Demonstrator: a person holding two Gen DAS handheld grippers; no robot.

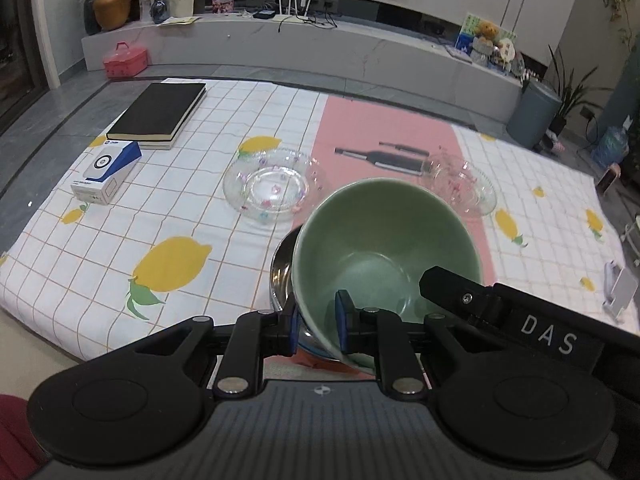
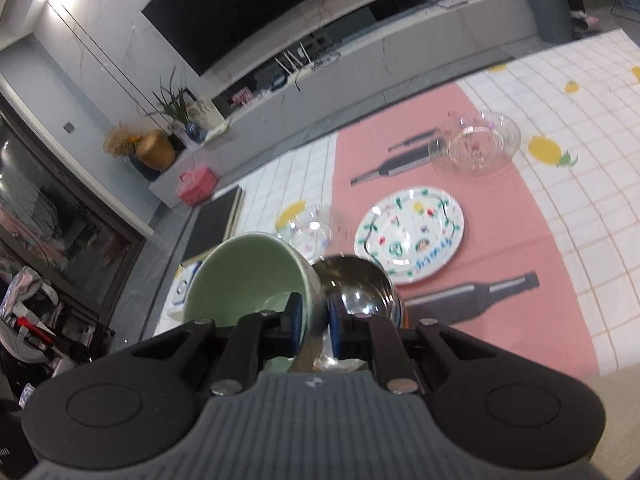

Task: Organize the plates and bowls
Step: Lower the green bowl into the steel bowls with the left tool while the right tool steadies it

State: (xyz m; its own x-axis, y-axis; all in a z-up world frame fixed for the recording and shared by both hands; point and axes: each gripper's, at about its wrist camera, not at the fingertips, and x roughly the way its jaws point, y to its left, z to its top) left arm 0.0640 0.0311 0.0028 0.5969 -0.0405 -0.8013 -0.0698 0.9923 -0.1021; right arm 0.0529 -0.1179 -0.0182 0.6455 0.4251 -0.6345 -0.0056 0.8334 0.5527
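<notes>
My left gripper is shut on the near rim of a green bowl, held tilted over a steel bowl. My right gripper is shut on the same green bowl's rim from the other side, and its black arm shows in the left wrist view. The steel bowl sits on the pink cloth just right of the green bowl. A painted white plate lies beyond it. A clear glass dish lies left of centre and another glass dish lies to the right.
A black book and a blue-white box lie at the table's far left. A lemon-print cloth covers the table. A white phone stand sits at the right edge. A grey bin stands beyond the table.
</notes>
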